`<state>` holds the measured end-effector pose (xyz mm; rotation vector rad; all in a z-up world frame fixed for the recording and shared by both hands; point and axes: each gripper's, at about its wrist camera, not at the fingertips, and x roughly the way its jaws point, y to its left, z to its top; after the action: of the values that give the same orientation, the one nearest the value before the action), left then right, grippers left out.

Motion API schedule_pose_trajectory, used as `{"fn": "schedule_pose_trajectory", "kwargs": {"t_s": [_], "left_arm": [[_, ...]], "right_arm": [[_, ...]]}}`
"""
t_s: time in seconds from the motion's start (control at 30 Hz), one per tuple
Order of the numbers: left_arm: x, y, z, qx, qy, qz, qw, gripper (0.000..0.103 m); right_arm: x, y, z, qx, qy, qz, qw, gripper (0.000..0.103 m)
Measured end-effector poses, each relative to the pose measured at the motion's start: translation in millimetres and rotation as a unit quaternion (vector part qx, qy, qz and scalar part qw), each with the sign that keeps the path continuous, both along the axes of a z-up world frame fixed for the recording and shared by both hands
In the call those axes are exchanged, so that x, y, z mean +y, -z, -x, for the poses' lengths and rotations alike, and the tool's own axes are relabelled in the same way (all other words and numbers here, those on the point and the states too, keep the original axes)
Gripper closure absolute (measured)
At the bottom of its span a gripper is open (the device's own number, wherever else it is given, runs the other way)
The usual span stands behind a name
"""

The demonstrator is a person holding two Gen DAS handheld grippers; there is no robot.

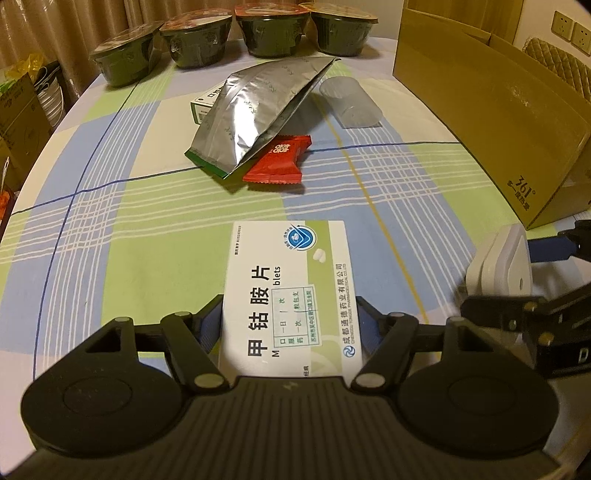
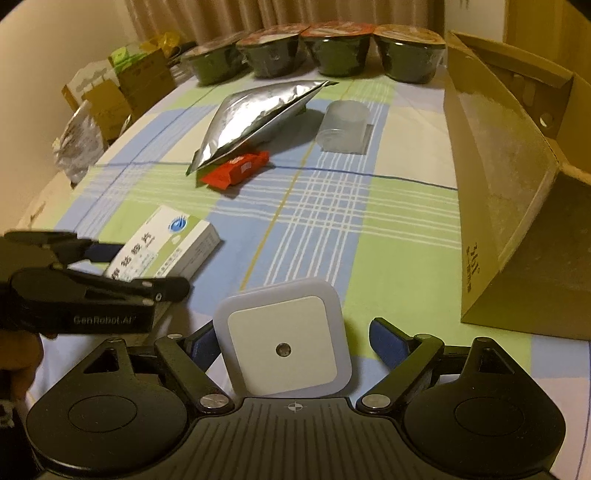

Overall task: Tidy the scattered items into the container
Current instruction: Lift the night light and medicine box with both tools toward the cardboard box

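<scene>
The left claw (image 1: 290, 325) straddles the near end of the pill box (image 1: 288, 291); both blue pads sit against the box's long sides, so it appears pinched. The box's long axis runs along the claw's fingers, pointing toward the worktop's far edge. The right claw (image 2: 291, 347) is spread around the night light (image 2: 286, 341); the left pad touches or nearly touches its side, while a clear gap remains at the right pad. The light is not yet gripped.

The carton (image 2: 495, 184) stands at the right edge of the worktop (image 2: 388, 229), open side facing the items. It lies ahead and to the right of both claws; the right claw is nearer. Judgement: each load must travel forward and rightward to reach the opening.

The foil pouch (image 1: 255, 118), red sachet (image 1: 277, 160), clear cup (image 1: 349, 103) and green-white box (image 1: 203, 107) remain mid-worktop. The pouch leans over the sachet and the green-white box. Four bowls (image 1: 269, 31) line the far edge.

Legible writing: pill box, "甲钴胺片", "blets", "成都通德药业有限公司"; carton, "361°"; left claw body in the right view, "GenRobot.AI".
</scene>
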<state>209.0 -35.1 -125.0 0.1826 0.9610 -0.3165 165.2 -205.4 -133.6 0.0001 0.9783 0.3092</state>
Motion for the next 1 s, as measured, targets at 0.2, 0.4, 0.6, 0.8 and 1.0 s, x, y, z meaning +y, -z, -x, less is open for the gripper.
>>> {"fn": "schedule_pose_trajectory", "kwargs": {"t_s": [0.2,0.4,0.6,0.8,1.0], "left_arm": [[0,0,0,-0.001,-0.002,0.0,1.0,0.035],[-3,-1,3,0.001,0.001,-0.001,1.0,0.036],[-17,-12,11,-0.014,0.023,-0.008,0.9996,0.036],[-19,-33,21,-0.023,0.017,-0.003,0.9996,0.036],[-21,-60,38,-0.034,0.011,0.005,0.9994,0.036]], "right_arm": [[16,-1,12,-0.024,-0.034,0.06,0.997,0.034],[16,-12,21,-0.054,-0.023,0.061,0.996,0.034],[10,-24,33,-0.069,-0.001,0.064,0.996,0.034],[-3,-44,48,-0.08,0.023,0.068,0.994,0.034],[-20,-73,66,-0.1,0.046,0.066,0.992,0.034]]}}
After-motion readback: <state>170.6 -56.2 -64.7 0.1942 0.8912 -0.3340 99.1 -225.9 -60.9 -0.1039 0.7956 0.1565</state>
